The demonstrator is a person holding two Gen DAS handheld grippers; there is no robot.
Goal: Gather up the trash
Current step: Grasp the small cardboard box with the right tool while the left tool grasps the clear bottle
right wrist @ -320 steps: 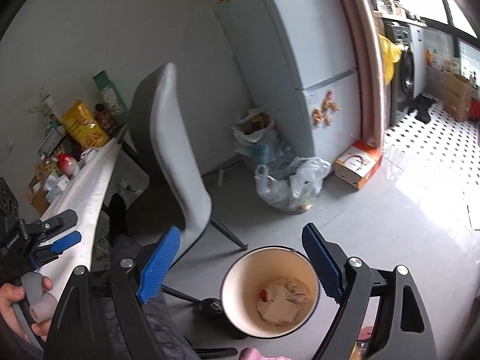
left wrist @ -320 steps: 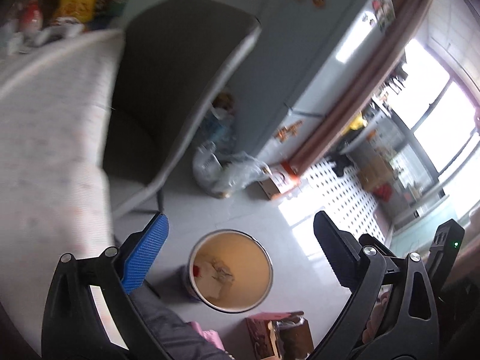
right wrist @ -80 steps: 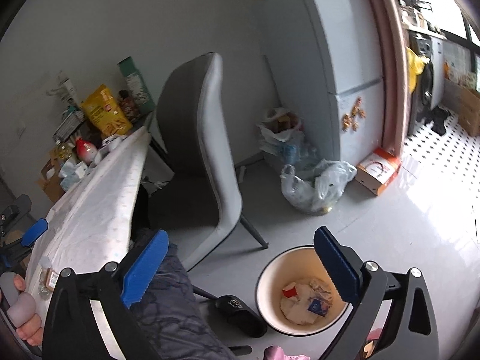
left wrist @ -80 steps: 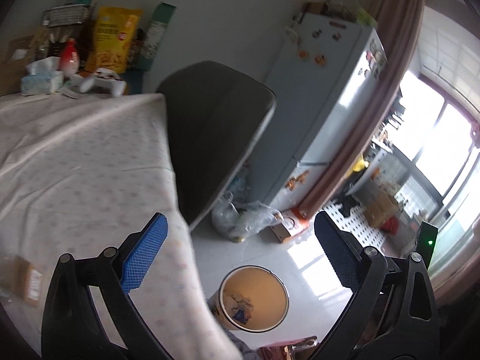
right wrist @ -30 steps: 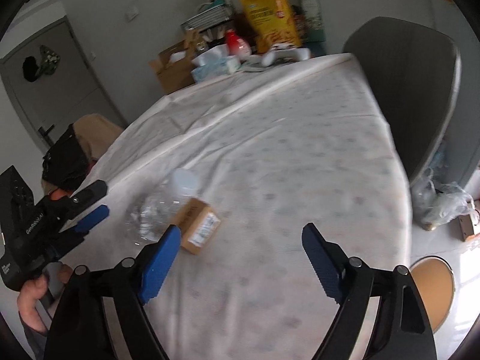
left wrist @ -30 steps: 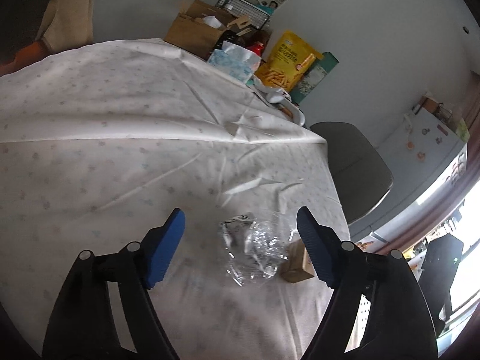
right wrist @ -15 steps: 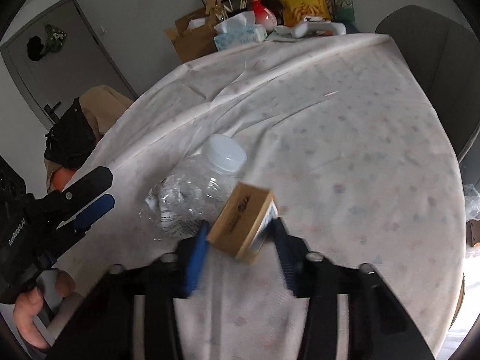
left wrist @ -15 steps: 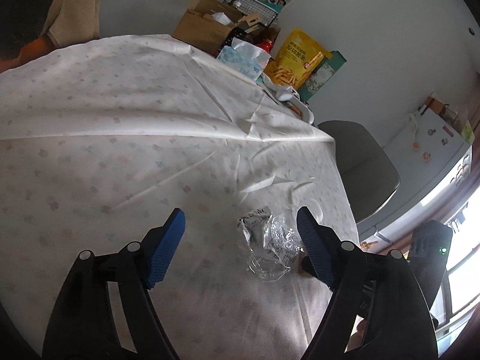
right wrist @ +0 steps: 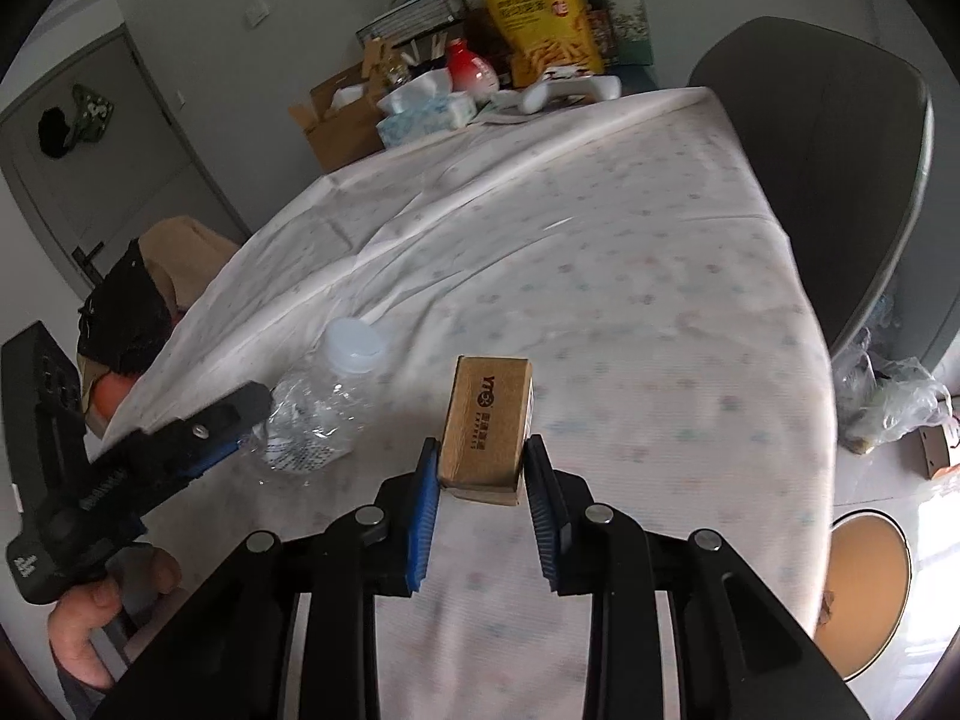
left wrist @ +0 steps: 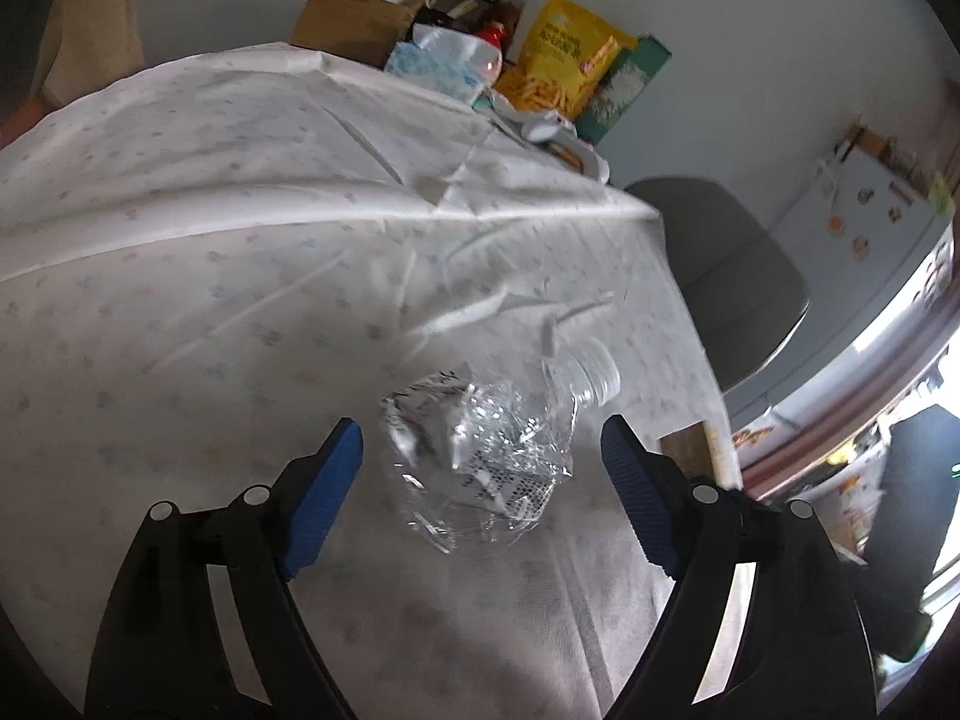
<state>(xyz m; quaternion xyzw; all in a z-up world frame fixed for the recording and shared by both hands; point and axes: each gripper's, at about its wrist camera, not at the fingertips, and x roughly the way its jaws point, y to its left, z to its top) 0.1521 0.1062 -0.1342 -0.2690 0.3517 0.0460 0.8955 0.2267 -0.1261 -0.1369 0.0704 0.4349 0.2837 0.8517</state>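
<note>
I see counter (right wrist: 600, 312) under white patterned cloth. Yellow snack bag (right wrist: 540, 12), tissue pack (right wrist: 420, 111), open cardboard carton (right wrist: 336, 120) crowd far edge. Grey chair (right wrist: 840, 180) just beside counter. Fridge (left wrist: 864, 228) with magnets beyond chair.

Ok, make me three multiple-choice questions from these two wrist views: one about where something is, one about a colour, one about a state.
1. Where is the crushed clear bottle?
A. In the bin on the floor
B. On the tablecloth, between the left claw's open fingers
C. On the grey chair

2. What colour is the snack bag at the far end of the table?
A. Yellow
B. Red
C. Purple

3. What is the right claw doing?
A. Hanging empty over the floor
B. Pinching the bottle cap
C. Closing on the small cardboard box

Answers: 1 B, the bottle lies on the cloth untouched inside the left claw. 2 A, the bag is plainly yellow. 3 C, the blue pads sit against both sides of the box.
</note>
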